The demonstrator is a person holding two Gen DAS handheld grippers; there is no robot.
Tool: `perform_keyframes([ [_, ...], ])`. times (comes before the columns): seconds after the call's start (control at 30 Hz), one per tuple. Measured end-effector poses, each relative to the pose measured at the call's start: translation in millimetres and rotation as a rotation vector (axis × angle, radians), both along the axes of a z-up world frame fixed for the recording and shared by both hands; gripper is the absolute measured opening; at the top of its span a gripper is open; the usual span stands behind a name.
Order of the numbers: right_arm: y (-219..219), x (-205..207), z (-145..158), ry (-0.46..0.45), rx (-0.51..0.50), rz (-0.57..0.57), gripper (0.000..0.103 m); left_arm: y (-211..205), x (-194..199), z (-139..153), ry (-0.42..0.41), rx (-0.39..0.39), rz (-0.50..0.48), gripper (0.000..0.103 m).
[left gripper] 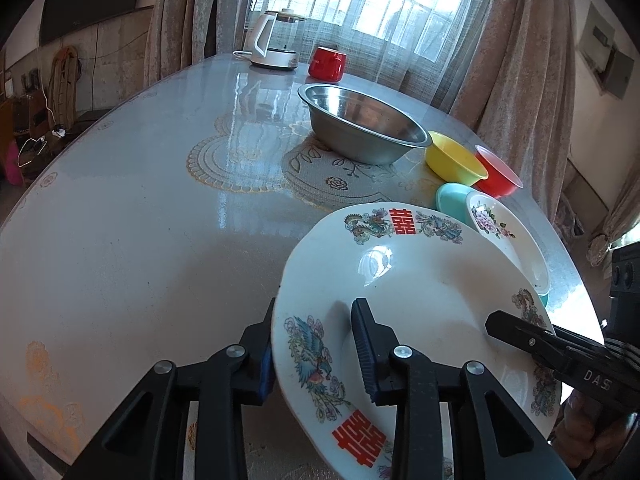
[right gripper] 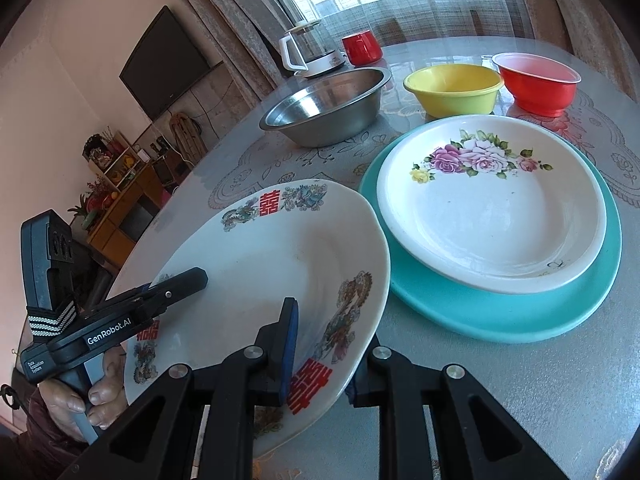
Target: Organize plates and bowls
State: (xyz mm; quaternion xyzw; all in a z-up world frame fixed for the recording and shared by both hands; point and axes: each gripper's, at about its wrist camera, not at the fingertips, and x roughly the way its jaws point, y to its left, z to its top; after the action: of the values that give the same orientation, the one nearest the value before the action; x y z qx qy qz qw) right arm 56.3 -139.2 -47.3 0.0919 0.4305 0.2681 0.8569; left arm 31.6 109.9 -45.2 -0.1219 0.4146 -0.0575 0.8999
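A white plate with red characters and dragon and phoenix prints [left gripper: 420,304] [right gripper: 272,264] is held tilted above the table between both grippers. My left gripper [left gripper: 316,352] [right gripper: 168,284] is shut on its left rim. My right gripper [right gripper: 324,356] [left gripper: 520,332] is shut on its right rim. To its right a white floral plate [right gripper: 492,216] [left gripper: 504,232] lies on a teal plate [right gripper: 520,316] [left gripper: 452,200]. Behind stand a steel bowl [left gripper: 364,124] [right gripper: 328,104], a yellow bowl [left gripper: 456,160] [right gripper: 452,88] and a red bowl [left gripper: 498,174] [right gripper: 538,82].
A round table [left gripper: 140,220] [right gripper: 580,380] with a glossy lace-pattern cover bears everything. At its far edge by the window stand a white kettle [left gripper: 272,42] [right gripper: 308,50] and a red mug [left gripper: 327,63] [right gripper: 361,47]. Curtains hang behind.
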Motion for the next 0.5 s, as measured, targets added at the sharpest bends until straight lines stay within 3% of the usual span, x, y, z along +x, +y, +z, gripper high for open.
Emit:
perform_keyframes([
  [0.5,-10,-4,3,-0.01,0.016,-0.008,0.02,-8,-9,11,-0.057,-0.023,-0.055,0.034],
])
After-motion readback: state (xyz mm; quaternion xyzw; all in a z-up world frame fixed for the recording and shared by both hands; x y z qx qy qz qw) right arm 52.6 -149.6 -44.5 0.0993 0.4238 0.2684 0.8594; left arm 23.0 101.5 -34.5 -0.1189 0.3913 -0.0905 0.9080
